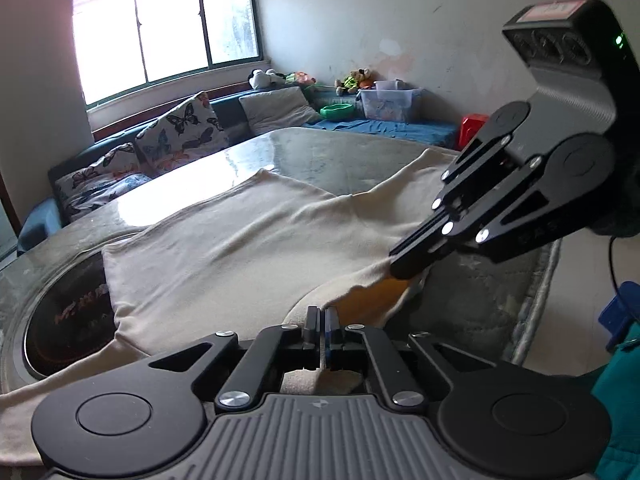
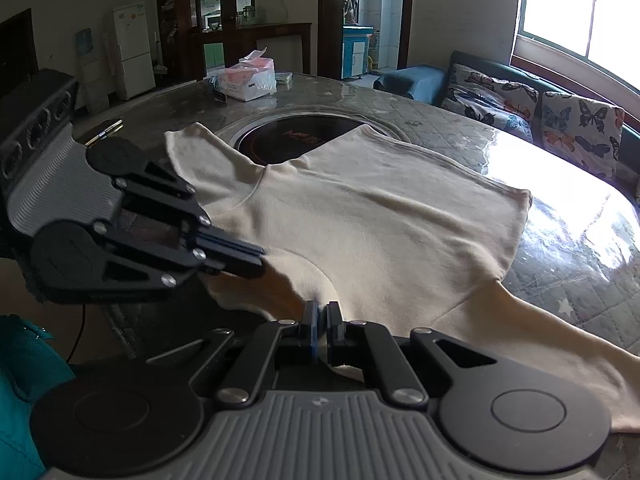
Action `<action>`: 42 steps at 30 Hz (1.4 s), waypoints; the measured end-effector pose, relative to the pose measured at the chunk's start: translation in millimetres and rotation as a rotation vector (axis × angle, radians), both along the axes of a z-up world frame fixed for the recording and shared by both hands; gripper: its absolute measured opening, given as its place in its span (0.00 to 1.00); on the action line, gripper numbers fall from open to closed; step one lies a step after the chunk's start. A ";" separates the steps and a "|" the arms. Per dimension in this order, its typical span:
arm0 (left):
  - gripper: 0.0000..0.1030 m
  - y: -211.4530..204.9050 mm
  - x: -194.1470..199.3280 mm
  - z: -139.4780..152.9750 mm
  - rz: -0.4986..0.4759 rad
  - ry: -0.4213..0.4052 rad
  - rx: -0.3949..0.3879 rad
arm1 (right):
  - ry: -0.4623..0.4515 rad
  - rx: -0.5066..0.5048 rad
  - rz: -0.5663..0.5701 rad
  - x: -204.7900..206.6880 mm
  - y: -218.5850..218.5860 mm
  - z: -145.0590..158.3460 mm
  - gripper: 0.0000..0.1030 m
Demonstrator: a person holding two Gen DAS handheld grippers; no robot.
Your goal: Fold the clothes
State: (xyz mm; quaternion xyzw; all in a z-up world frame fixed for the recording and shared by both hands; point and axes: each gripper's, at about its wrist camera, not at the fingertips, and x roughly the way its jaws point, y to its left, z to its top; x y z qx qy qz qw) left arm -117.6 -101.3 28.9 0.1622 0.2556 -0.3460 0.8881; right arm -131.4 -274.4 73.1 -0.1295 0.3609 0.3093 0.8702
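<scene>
You've got a cream long-sleeve top (image 1: 240, 236) spread flat over the round glass-topped table (image 1: 248, 152), filling the middle of both views, with its near edge lifted a bit at the bottom centre. Your left gripper (image 1: 322, 322) sits at the bottom middle of the left wrist view, fingers pinched tight on that near edge; you can see a sliver of cream cloth running between them. Your right gripper (image 2: 320, 320) does the same thing at the bottom centre of its own view, clamped on the fabric edge just beside the curved neckline. In the left view the right gripper comes in from the right side of the frame, its tip biting the cloth, so the two grips are near each other along the same edge.

One sleeve (image 2: 192, 152) points toward the upper left of the right view, lying next to the dark round hob (image 2: 296, 140) set in the table's centre, which the shirt partly covers. A tissue box (image 2: 248, 80) stands at the table's far edge, upper middle. Butterfly-print cushions (image 1: 180, 128) line the sofa under the window (image 1: 168, 28).
</scene>
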 end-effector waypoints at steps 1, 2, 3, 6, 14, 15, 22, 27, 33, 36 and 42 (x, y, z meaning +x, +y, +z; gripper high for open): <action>0.02 -0.2 -0.2 -2.1 -0.003 0.005 0.007 | 0.007 -0.003 0.005 0.0 0.3 -1.6 0.03; 0.02 -0.8 0.5 -6.3 -0.001 0.015 0.020 | 0.014 -0.007 0.009 0.0 0.7 -3.2 0.03; 0.02 -1.1 1.6 -9.8 0.002 0.028 0.026 | 0.023 -0.010 0.016 -0.1 1.2 -5.0 0.03; 0.02 -0.3 3.7 -14.4 0.001 0.051 0.021 | 0.051 -0.018 0.043 -1.3 3.9 -9.5 0.04; 0.02 0.3 4.6 -14.8 -0.019 0.049 0.027 | 0.019 0.065 0.033 12.7 -0.1 9.0 0.09; 0.02 0.4 4.2 -14.7 -0.019 0.049 0.027 | 0.017 0.075 0.027 16.9 1.1 7.9 0.09; 0.06 4.1 5.0 -4.4 -0.012 0.042 0.020 | 0.055 0.027 0.045 24.3 16.7 -19.0 0.09; 0.06 -0.4 20.5 15.5 0.026 -0.009 -0.017 | 0.061 0.014 0.058 14.8 16.6 -23.6 0.13; 0.06 -16.7 55.1 -2.2 0.114 0.066 -0.038 | 0.039 0.063 -0.007 19.1 -0.9 -11.2 0.17; 0.06 -22.7 62.9 -11.4 0.129 0.105 -0.047 | 0.006 0.062 -0.083 31.6 -12.5 -6.5 0.20; 0.06 -36.0 51.0 -17.9 0.068 0.108 -0.031 | -0.049 0.057 -0.211 60.1 -30.8 -2.3 0.26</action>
